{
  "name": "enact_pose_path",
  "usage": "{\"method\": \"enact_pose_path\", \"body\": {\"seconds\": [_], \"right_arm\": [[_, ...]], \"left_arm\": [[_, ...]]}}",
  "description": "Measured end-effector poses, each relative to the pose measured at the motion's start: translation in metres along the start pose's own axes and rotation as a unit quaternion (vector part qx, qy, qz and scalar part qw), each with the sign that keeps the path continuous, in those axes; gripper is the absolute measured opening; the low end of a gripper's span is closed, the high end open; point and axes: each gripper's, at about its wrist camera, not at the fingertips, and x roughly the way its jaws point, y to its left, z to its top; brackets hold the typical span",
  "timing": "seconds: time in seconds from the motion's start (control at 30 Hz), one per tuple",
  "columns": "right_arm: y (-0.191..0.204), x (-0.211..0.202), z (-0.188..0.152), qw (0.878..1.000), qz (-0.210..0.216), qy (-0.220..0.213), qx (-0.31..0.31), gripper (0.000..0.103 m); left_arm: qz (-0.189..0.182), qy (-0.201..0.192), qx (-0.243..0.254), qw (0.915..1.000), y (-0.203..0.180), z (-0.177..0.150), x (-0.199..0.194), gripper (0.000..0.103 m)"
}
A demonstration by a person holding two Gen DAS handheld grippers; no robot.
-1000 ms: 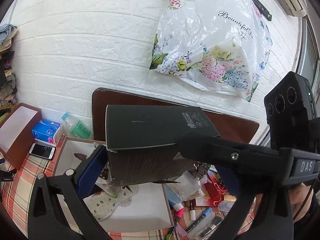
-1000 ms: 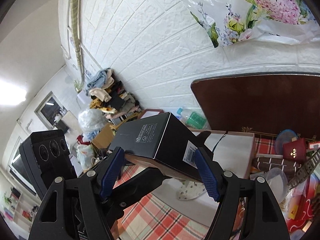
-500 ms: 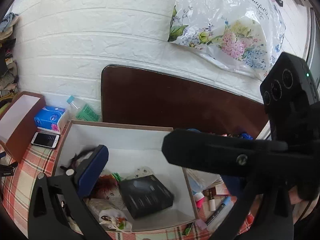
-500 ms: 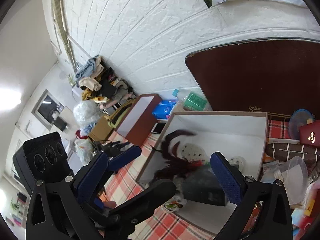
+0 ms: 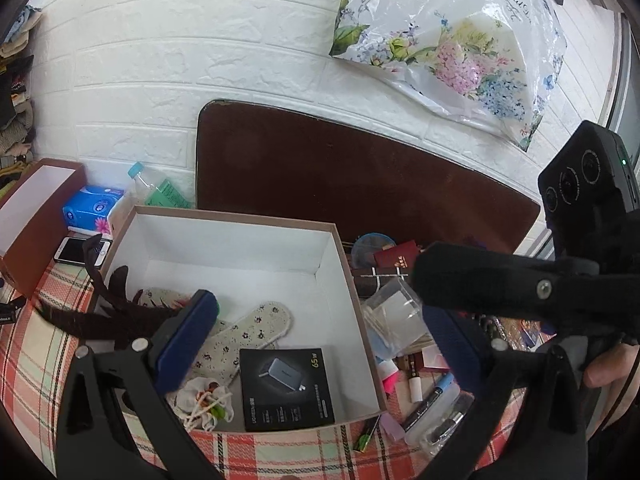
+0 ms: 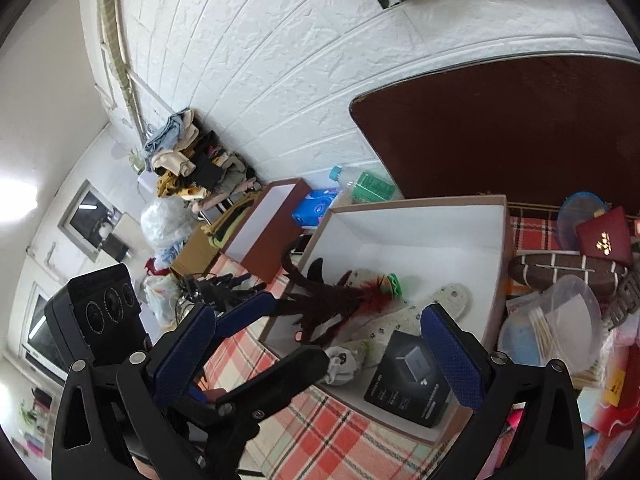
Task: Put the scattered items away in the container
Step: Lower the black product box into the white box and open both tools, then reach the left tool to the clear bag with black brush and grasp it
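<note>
The black charger box [image 5: 286, 388] lies flat in the near corner of the white-lined container [image 5: 240, 248], printed face up, beside 2 floral insoles [image 5: 244, 336], a small drawstring pouch [image 5: 204, 400] and a dark feathered piece [image 5: 104, 308] that hangs over the container's left wall. It looks like a stiff, light carton with smooth, slightly slick faces, so it would be best taken across 2 opposite flat sides, where the pads bear squarely, not by a corner. What remains scattered on the checked table [image 5: 36, 360] to the right of the container looks harder to handle: pens and markers [image 5: 432, 400] are thin and apt to roll, and the clear plastic tub [image 5: 394, 320] looks flimsy and likely to flex under pressure, so I would grip it by its rim or across its walls. The right gripper [image 6: 320, 344] hangs over the container's near edge with its jaws spread wide; they have just been opening, and nothing is between them, the box lying below and free of the pads. The left gripper [image 5: 320, 340] also stands with its jaws well apart and empty, with the container's right wall and the box in view between its blue pads [image 5: 184, 340].
</note>
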Motion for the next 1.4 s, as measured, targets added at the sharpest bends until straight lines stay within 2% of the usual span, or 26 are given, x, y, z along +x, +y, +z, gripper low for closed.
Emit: {"method": "enact_pose_path", "body": {"seconds": [0.37, 0.63, 0.73, 0.87, 1.0, 1.1, 1.2, 1.27, 1.33, 1.4], "right_arm": [[-0.107, -0.068, -0.071, 0.993, -0.022, -0.019, 0.118, 0.103], [-0.17, -0.108, -0.127, 0.981, -0.046, -0.016, 0.186, 0.103], [-0.192, -0.118, -0.145, 0.976, -0.053, -0.015, 0.211, 0.103], [-0.21, -0.122, -0.167, 0.97, -0.061, -0.004, 0.235, 0.103], [-0.22, -0.113, -0.183, 0.966, -0.051, 0.021, 0.254, 0.103], [-0.227, -0.106, -0.194, 0.96, -0.053, 0.032, 0.275, 0.103], [-0.237, -0.106, -0.208, 0.95, -0.061, 0.023, 0.305, 0.103], [-0.243, -0.107, -0.217, 0.944, -0.036, 0.01, 0.327, 0.103], [-0.247, -0.104, -0.222, 0.938, -0.03, 0.014, 0.344, 0.103], [-0.245, -0.102, -0.22, 0.939, -0.037, 0.014, 0.34, 0.103]], "left_arm": [[-0.037, 0.062, 0.03, 0.9969, -0.057, -0.062, 0.029, 0.103], [-0.092, 0.137, 0.06, 0.9844, -0.123, -0.113, 0.064, 0.103], [-0.098, 0.164, 0.069, 0.9791, -0.141, -0.136, 0.078, 0.102], [-0.106, 0.198, 0.089, 0.9704, -0.16, -0.161, 0.095, 0.102], [-0.101, 0.228, 0.13, 0.9595, -0.178, -0.181, 0.109, 0.102], [-0.11, 0.246, 0.141, 0.9525, -0.184, -0.192, 0.117, 0.102], [-0.111, 0.256, 0.142, 0.9497, -0.186, -0.198, 0.123, 0.102], [-0.109, 0.259, 0.146, 0.9486, -0.187, -0.199, 0.125, 0.102], [-0.109, 0.264, 0.148, 0.9468, -0.188, -0.201, 0.13, 0.102], [-0.106, 0.268, 0.155, 0.945, -0.192, -0.202, 0.135, 0.102]]}}
